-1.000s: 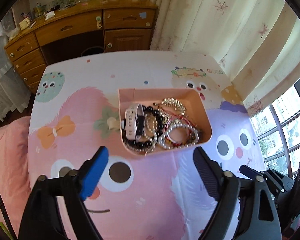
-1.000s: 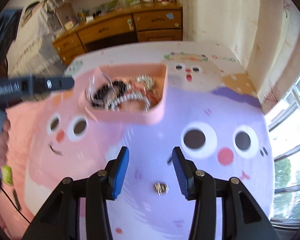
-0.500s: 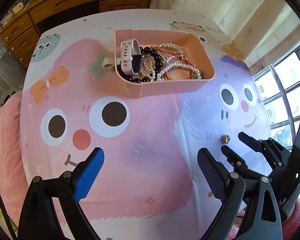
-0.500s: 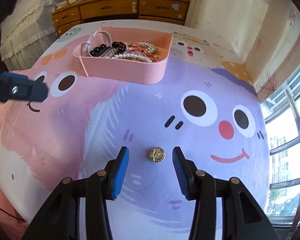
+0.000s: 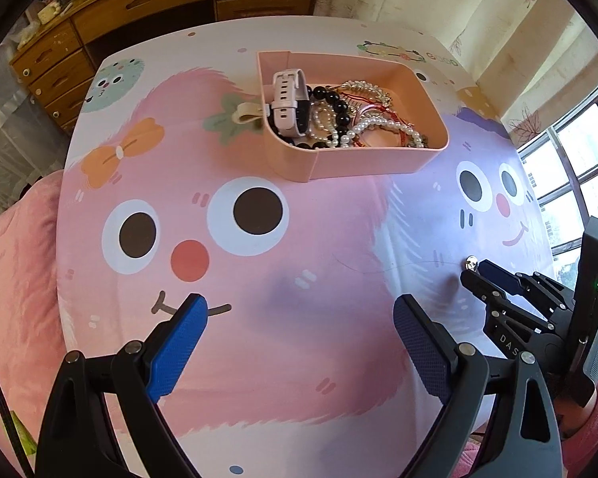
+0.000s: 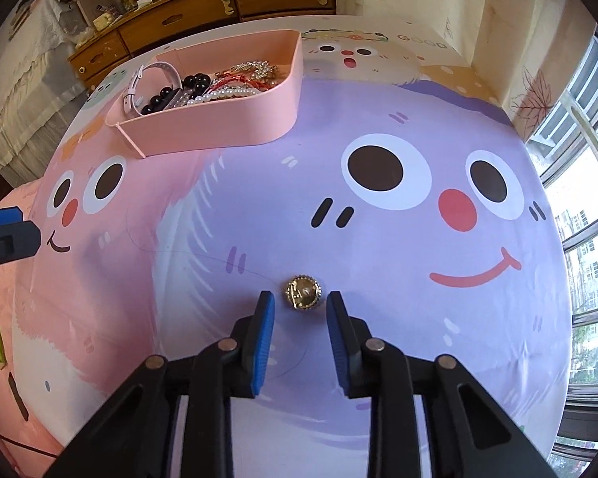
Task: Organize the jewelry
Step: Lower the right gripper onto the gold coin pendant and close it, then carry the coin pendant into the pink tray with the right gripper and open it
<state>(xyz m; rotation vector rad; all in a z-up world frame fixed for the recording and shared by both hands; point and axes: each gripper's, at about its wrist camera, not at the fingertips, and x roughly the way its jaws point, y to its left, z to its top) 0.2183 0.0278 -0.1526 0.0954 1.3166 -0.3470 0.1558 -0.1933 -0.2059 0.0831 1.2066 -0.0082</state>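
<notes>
Round gold ring (image 6: 303, 292) face-up (no long axis) between closing right gripper (image 6: 300, 304) jaws, untouched.

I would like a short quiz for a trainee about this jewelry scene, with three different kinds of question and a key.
1. True or false: the gold ring already lies inside the pink tray.
2. Which tool is closing around the ring: A. left tool B. right tool?
3. Fill in: a white ____ lies at the tray's left end.

Key: 1 false; it lies on the tablecloth. 2 B. 3 watch.
</notes>
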